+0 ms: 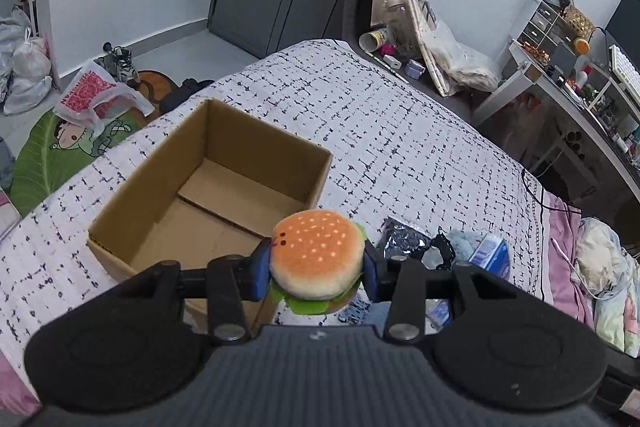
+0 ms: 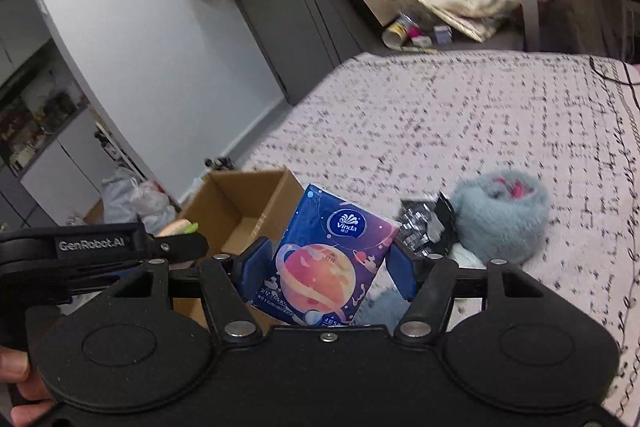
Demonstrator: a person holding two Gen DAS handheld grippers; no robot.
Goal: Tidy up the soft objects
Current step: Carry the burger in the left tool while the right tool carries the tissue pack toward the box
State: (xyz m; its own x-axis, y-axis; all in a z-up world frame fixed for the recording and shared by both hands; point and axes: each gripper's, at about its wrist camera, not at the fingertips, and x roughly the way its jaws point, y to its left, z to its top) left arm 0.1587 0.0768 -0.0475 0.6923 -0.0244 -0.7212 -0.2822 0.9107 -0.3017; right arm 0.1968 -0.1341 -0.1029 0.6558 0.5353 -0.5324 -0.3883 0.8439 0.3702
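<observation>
My left gripper (image 1: 316,267) is shut on a plush hamburger (image 1: 318,251) and holds it above the bed, just right of the near corner of an open, empty cardboard box (image 1: 160,203). My right gripper (image 2: 326,267) is shut on a blue Vinda tissue pack (image 2: 324,259) with a planet print, held above the bed to the right of the box (image 2: 240,207). The left gripper's body shows at the left of the right wrist view. A fluffy grey-blue pouch (image 2: 500,219) and a shiny black packet (image 2: 420,223) lie on the bed.
The bed has a white cover with black dashes (image 1: 380,131). A desk with clutter (image 1: 580,79) stands at the right. Plastic bags (image 1: 96,95) and a green leaf mat (image 1: 44,155) lie on the floor to the left. Pink bedding (image 1: 568,267) is bunched at the right.
</observation>
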